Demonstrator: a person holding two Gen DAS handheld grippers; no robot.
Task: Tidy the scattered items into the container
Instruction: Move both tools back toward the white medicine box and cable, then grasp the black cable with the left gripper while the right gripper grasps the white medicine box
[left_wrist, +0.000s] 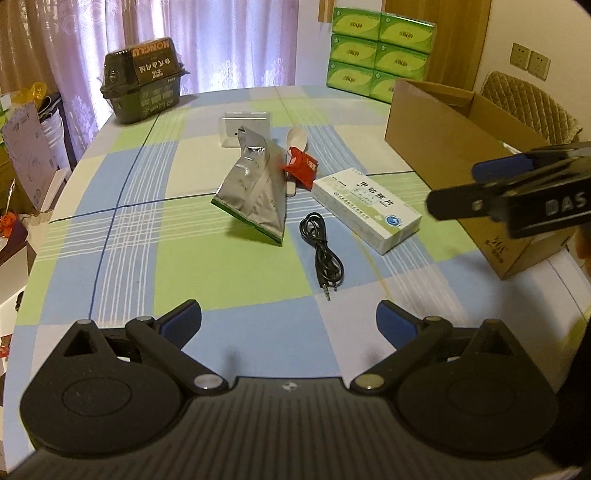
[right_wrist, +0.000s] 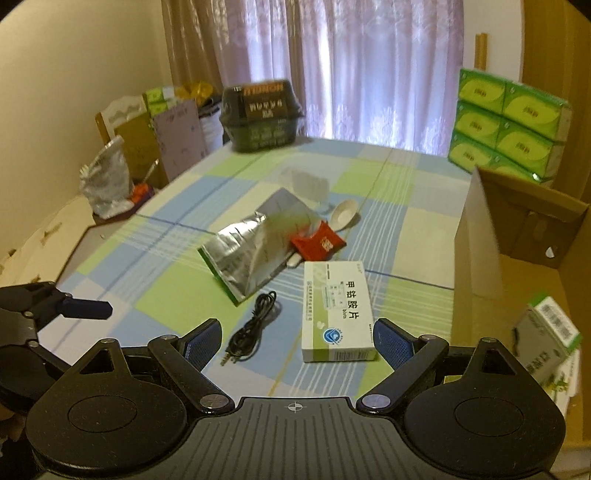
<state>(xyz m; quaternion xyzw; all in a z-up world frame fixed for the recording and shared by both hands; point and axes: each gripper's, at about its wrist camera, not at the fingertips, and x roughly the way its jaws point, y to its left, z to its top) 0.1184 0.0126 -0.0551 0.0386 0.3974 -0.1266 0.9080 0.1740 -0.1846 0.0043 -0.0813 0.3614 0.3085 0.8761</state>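
Observation:
On the checked tablecloth lie a silver foil pouch (left_wrist: 255, 192) (right_wrist: 255, 251), a red sachet (left_wrist: 302, 167) (right_wrist: 318, 243), a white spoon (left_wrist: 297, 140) (right_wrist: 343, 214), a coiled black audio cable (left_wrist: 324, 251) (right_wrist: 253, 325), a white medicine box (left_wrist: 366, 208) (right_wrist: 337, 317) and a clear plastic stand (left_wrist: 245, 127) (right_wrist: 308, 182). The open cardboard box (left_wrist: 443, 140) (right_wrist: 480, 240) stands at the right. My left gripper (left_wrist: 289, 321) is open, hovering short of the cable. My right gripper (right_wrist: 297, 339) is open, just before the medicine box. Each gripper shows from the side in the other's view.
A dark packaged container (left_wrist: 144, 83) (right_wrist: 260, 114) sits at the table's far left. Stacked green tissue packs (left_wrist: 380, 51) (right_wrist: 506, 129) stand behind the cardboard box. Inside the box lies a green-and-white carton (right_wrist: 550, 339). Clutter and cartons (left_wrist: 26, 155) crowd the floor left of the table.

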